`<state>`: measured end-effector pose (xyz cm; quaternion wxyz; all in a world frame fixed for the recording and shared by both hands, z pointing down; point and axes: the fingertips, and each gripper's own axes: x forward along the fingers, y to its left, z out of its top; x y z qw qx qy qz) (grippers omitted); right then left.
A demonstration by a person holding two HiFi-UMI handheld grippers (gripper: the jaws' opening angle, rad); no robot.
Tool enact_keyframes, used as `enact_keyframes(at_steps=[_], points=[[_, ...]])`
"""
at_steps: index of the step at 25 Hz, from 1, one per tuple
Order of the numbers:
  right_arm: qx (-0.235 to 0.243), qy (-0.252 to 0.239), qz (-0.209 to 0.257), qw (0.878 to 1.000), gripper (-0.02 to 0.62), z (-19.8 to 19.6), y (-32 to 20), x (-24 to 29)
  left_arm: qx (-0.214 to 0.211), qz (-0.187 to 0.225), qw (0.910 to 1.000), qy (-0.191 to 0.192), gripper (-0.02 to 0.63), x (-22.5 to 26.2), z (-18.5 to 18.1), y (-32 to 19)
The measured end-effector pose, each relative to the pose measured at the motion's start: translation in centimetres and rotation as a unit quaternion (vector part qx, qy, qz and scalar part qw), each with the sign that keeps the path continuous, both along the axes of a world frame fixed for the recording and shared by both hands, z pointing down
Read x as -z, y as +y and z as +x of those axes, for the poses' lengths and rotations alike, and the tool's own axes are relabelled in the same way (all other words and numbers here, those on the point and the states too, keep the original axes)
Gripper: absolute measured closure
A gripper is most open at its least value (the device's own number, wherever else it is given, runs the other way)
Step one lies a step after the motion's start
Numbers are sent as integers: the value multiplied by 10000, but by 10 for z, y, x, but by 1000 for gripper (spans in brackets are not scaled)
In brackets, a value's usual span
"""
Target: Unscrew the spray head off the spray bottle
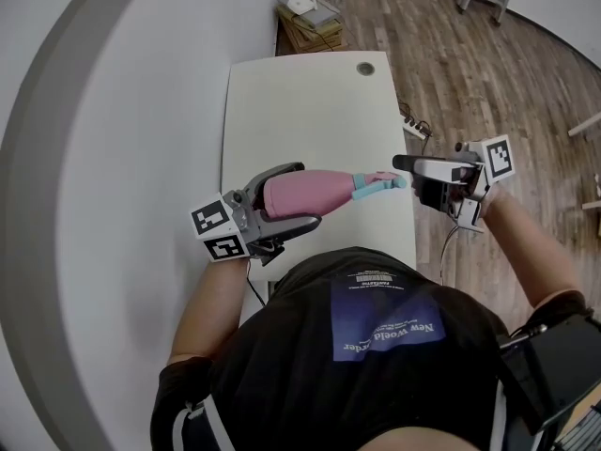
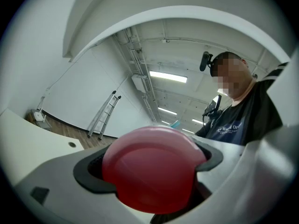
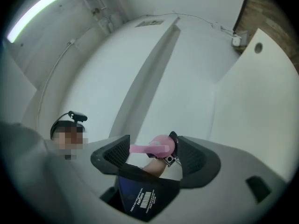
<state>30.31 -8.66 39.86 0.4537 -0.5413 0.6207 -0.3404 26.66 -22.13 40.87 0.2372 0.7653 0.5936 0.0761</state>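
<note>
Looking down on one white table (image 1: 310, 101), long and mostly bare. Standing at its near end as one person (image 1: 376, 346) in a black shirt, both forearms out in front. Counting two grippers, one per hand. Clamped with the left gripper (image 1: 302, 195) round the fat body of the one pink spray bottle (image 1: 324, 191), held lying level above the table's near end, base to the left and neck to the right. Seen from that gripper's own camera as a rounded red-pink base filling the gap, both dark pads (image 2: 91, 169) pressed against its sides. Carrying one spray head (image 1: 376, 184), teal and pink, on the bottle's neck, nozzle aimed at the right gripper (image 1: 406, 175). Held with jaws spread on that right side, nothing pinched between them, the nozzle tip just at their mouth; touching or not, cannot tell. Framed end-on between those two parted pads in the right gripper view. Counting two marker cubes as well, one (image 1: 218, 231) behind the left gripper, one (image 1: 498, 161) behind the right. Ending with one small round hole (image 1: 365, 68) near the table's far end.
</note>
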Motion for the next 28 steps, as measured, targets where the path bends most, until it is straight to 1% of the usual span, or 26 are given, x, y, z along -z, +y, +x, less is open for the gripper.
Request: enact_keyframes(at_steps=[2, 4, 6, 11, 17, 20, 23, 26, 27, 28], points=[[72, -520, -25, 9986, 302, 1, -5, -4, 19, 57, 9999, 104, 120, 2, -2, 1], [164, -876, -84, 9960, 302, 1, -11, -8, 41, 118, 9997, 197, 120, 3, -2, 1], [297, -1095, -143, 9934, 302, -1, -20, -9, 50, 204, 9994, 289, 120, 3, -2, 1], [730, -1405, -287, 9870, 302, -10, -38, -12, 65, 308, 9985, 447, 120, -4, 1, 2], [1032, -1583, -371, 9813, 302, -16, -55, -13, 110, 642, 9944, 834, 120, -4, 2, 1], [1078, -1646, -481, 9793, 302, -16, -57, -14, 157, 780, 9922, 956, 120, 0, 1, 3], [1324, -1692, -573, 9750, 302, -23, -61, -12, 158, 910, 9901, 1060, 120, 4, 1, 8], [1434, -1600, -715, 9740, 304, -26, -66, -15, 106, 968, 9891, 1101, 120, 4, 1, 15], [1403, -1548, -785, 9748, 322, -25, -67, -17, 89, 978, 9891, 1099, 120, 3, 1, 17], [1360, -1496, -859, 9756, 365, -24, -68, -19, 75, 988, 9891, 1085, 120, 3, 1, 18]])
